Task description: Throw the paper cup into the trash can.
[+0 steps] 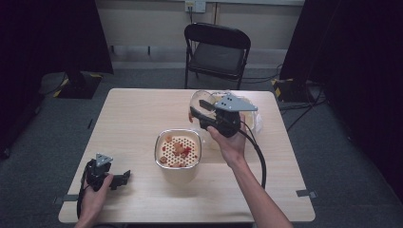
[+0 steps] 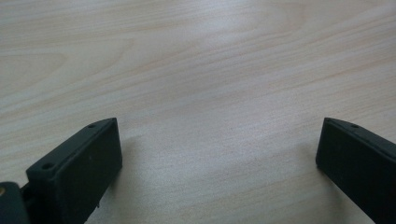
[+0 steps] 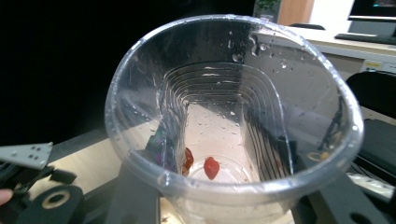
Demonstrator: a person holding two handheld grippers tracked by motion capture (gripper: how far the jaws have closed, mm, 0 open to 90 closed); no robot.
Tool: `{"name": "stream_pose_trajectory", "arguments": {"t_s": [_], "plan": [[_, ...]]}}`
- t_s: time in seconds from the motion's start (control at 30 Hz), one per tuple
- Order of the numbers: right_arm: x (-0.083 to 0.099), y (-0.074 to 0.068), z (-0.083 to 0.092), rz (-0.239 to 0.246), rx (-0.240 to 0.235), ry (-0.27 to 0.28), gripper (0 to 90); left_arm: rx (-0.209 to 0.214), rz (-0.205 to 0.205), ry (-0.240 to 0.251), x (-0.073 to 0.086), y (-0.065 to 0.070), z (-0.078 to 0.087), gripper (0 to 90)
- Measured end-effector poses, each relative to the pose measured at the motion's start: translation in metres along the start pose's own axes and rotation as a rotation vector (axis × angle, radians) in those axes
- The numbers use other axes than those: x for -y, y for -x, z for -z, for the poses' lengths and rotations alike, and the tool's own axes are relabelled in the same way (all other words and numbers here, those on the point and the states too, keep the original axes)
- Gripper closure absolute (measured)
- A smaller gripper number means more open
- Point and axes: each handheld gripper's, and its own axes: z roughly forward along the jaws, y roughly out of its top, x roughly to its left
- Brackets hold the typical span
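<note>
My right gripper (image 1: 198,112) is raised over the table's middle right, shut on a clear plastic cup (image 1: 203,99) that lies tipped on its side with its mouth facing back along the jaws. In the right gripper view the wet cup (image 3: 233,107) sits between the jaws of that gripper (image 3: 233,207), and two small red pieces (image 3: 211,167) lie at its bottom. Just in front and to the left stands a cream container (image 1: 177,172) topped by a perforated strainer holding red and orange pieces (image 1: 177,148). My left gripper (image 1: 121,178) rests on the table at the near left, open and holding nothing (image 2: 219,154).
A crumpled clear plastic item (image 1: 254,121) lies behind the right hand on the wooden table (image 1: 133,118). A black folding chair (image 1: 216,52) stands beyond the far edge. Bare wood (image 2: 201,70) stretches ahead of the left gripper.
</note>
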Motion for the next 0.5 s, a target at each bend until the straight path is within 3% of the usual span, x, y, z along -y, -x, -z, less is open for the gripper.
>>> {"name": "stream_pose_trajectory", "arguments": {"t_s": [0.23,0.5], "plan": [[-0.010,0.017,0.000,-0.030,0.027,0.015,58.0,0.000,0.000,0.000,0.000,0.000,0.000,0.0],[-0.015,0.049,0.004,-0.051,0.114,-0.020,58.0,0.000,0.002,0.002,0.000,0.000,0.000,0.0]]}}
